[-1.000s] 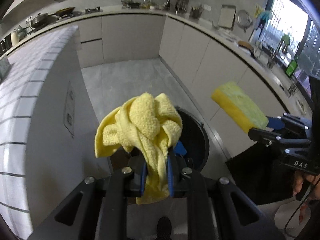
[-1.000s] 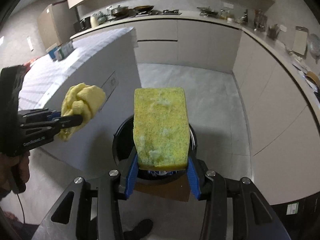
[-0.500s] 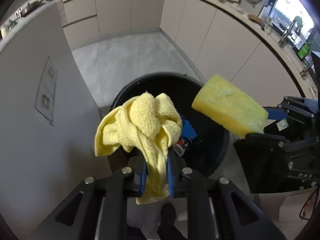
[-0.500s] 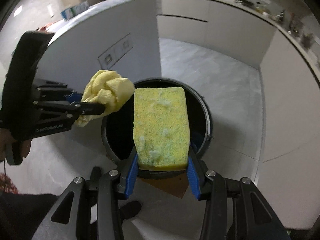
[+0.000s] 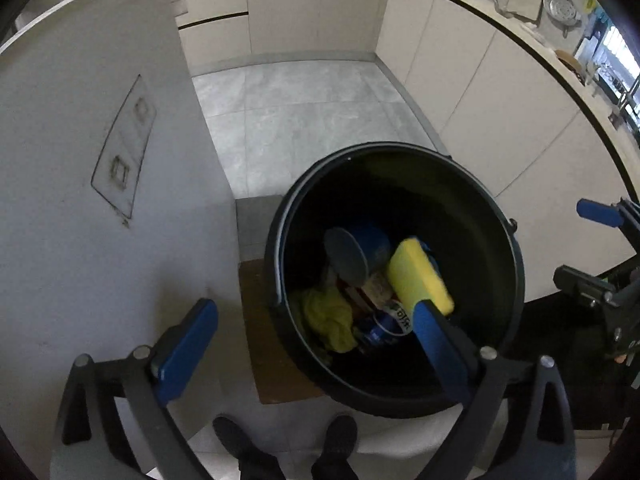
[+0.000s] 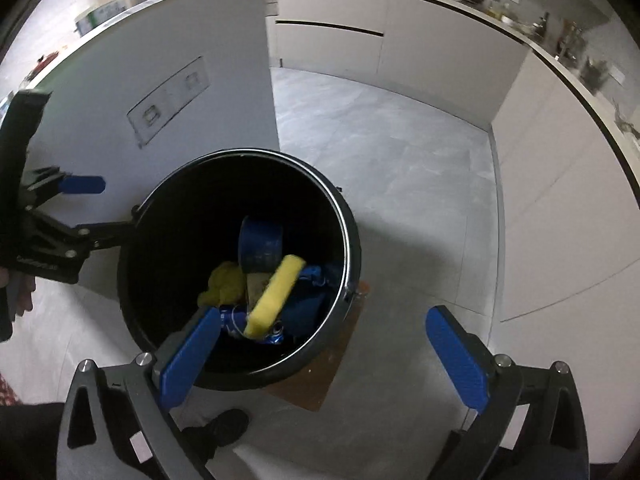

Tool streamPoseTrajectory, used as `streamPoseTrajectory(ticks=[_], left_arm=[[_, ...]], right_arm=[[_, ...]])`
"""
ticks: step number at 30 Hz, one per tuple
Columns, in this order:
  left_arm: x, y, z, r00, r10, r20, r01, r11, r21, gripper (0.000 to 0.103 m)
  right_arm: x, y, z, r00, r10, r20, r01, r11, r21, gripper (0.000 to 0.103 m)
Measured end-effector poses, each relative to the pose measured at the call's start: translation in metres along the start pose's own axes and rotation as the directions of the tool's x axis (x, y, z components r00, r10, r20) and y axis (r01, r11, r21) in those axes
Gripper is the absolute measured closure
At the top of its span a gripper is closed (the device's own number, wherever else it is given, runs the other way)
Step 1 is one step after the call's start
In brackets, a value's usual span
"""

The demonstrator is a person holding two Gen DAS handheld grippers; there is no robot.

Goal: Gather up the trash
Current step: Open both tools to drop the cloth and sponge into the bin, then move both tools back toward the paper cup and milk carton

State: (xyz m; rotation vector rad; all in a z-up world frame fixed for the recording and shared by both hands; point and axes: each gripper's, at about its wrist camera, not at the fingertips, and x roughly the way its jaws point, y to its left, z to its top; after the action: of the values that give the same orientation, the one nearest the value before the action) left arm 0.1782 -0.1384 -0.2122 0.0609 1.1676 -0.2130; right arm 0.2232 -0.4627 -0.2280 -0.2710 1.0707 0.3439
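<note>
Left gripper [image 5: 316, 328]: jaws have just been opening and now stand spread wide with nothing between them; it hangs steeply over the near rim of the black bin [image 5: 516, 248]. Right gripper [image 6: 324, 344]: jaws likewise just opened to full spread, empty, poised above the bin's near edge.

Task items: the yellow cloth [image 5: 328, 316] lies crumpled in the bin, low on its left side. The yellow sponge [image 5: 420, 276] rests inside, propped aslant on the other refuse, to the right of the cloth. In the right wrist view the sponge [image 6: 274, 296] is blurred, so whether it has fully settled cannot be told.

Judgement on the step in hand: release appears complete for both items. Good practice is to keep both jaws wide and lift straight up, so no finger catches the rim or drags the cloth back out.

Surroundings: a blue can [image 5: 360, 248] and further blue packaging lie in the bin beneath the sponge. The bin stands on a brown mat [image 5: 264, 336], just beside the white island panel [image 5: 100, 200] on the left. Cabinets [image 5: 480, 100] run along the far and right sides. The person's shoes [image 5: 280, 448] are near the bin's base.

Obstructions: the island panel crowds the left gripper's outer finger; the two grippers are close across the bin mouth.
</note>
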Motion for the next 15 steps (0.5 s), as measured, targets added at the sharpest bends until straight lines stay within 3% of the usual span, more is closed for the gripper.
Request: streamPoseTrajectory(ticks=[9, 15], left_arm=[[0.005, -0.003, 0.004, 1.000, -0.008, -0.005, 0.008, 1.000, 0.007, 0.004], [-0.016, -0.004, 0.005, 0.999, -0.023, 0.035, 0.023, 1.000, 0.001, 0.004]], right_arm=[[0.000, 0.000, -0.001, 1.000, 0.010, -0.004, -0.010, 1.000, 0.023, 0.000], [-0.014, 0.003, 0.002, 1.000, -0.006, 0.015, 0.005, 0.999, 0.047, 0.000]])
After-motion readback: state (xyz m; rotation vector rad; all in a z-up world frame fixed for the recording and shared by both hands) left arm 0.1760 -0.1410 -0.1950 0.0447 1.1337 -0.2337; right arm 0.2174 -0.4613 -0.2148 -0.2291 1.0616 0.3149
